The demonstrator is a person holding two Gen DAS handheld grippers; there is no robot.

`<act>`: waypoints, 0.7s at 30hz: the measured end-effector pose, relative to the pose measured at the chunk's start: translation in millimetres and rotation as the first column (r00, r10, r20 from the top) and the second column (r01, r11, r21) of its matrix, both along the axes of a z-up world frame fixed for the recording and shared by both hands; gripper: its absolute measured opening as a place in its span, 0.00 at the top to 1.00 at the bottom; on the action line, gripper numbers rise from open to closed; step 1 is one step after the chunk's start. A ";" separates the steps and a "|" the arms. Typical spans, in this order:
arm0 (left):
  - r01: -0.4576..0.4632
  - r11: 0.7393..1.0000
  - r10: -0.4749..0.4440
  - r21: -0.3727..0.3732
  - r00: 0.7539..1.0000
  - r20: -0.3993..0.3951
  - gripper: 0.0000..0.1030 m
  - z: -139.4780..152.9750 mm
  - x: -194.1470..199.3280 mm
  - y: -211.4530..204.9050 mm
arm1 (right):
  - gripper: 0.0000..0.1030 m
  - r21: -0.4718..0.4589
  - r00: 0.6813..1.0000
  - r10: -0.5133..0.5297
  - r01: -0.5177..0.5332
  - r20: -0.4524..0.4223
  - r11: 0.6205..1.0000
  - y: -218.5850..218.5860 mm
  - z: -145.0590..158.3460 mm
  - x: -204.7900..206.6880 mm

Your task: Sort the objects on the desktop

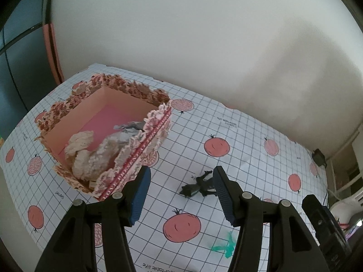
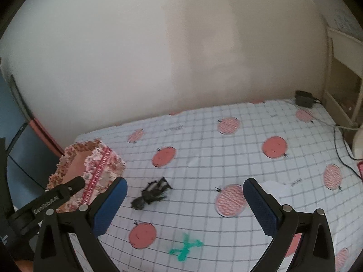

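Note:
A small black toy figure (image 1: 197, 187) lies on the grid-patterned tablecloth, just ahead of my left gripper (image 1: 180, 192) and close to its right finger. That gripper is open with nothing between its blue pads. A floral lace-trimmed box (image 1: 145, 136) with a pink inside stands to its upper left and holds crumpled beige and grey items (image 1: 90, 154). In the right wrist view the same black toy figure (image 2: 152, 192) lies ahead of my right gripper (image 2: 185, 200), nearer its left finger. The right gripper stands wide open and empty. The floral box (image 2: 99, 170) is at the left there.
The tablecloth (image 2: 226, 158) carries pink fruit prints and a green X mark (image 2: 185, 247). A white paper scrap (image 2: 275, 187) lies by the right gripper's right finger. A black power adapter (image 2: 304, 98) and cable sit at the far right corner. A wall runs behind the table.

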State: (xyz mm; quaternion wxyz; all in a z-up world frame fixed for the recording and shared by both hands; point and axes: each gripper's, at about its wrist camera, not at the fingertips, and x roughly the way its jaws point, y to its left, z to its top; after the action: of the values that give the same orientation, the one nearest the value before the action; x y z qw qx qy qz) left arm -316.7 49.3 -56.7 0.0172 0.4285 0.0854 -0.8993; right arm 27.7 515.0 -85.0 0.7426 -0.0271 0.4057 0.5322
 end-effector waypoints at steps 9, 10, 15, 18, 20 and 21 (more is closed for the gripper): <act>0.043 0.998 -0.043 -0.036 0.999 0.010 0.43 -4.1 -0.1 23.1 | 0.00 -0.114 0.991 -0.127 0.132 0.047 0.985 -17.3 -7.4 31.5; 0.049 0.998 -0.049 -0.042 0.999 0.011 0.43 -4.5 0.2 26.1 | 0.00 -0.111 0.989 -0.142 0.147 0.044 0.983 -20.5 -7.8 35.6; 0.071 0.996 -0.071 -0.059 0.997 0.013 0.43 -6.3 1.1 37.0 | 0.00 -0.121 0.973 -0.205 0.218 0.110 0.969 -33.0 -9.5 50.9; 0.084 0.994 -0.083 -0.066 0.996 0.018 0.43 -8.5 1.2 43.2 | 0.00 -0.144 0.937 -0.265 0.302 0.227 0.943 -36.9 -7.6 52.9; 0.093 0.993 -0.091 -0.071 0.996 0.022 0.43 -10.2 0.6 47.5 | 0.00 -0.144 0.929 -0.283 0.322 0.239 0.936 -39.5 -9.1 57.0; 0.099 0.992 -0.097 -0.073 0.995 0.025 0.43 -11.3 0.1 50.0 | 0.00 -0.140 0.931 -0.282 0.319 0.231 0.937 -41.1 -10.1 59.7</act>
State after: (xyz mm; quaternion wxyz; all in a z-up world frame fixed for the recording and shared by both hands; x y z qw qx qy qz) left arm -316.6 99.3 -68.0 -0.0103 0.4408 0.0307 -0.8970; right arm 87.4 473.9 -95.0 0.8486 -0.0849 0.3703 0.3683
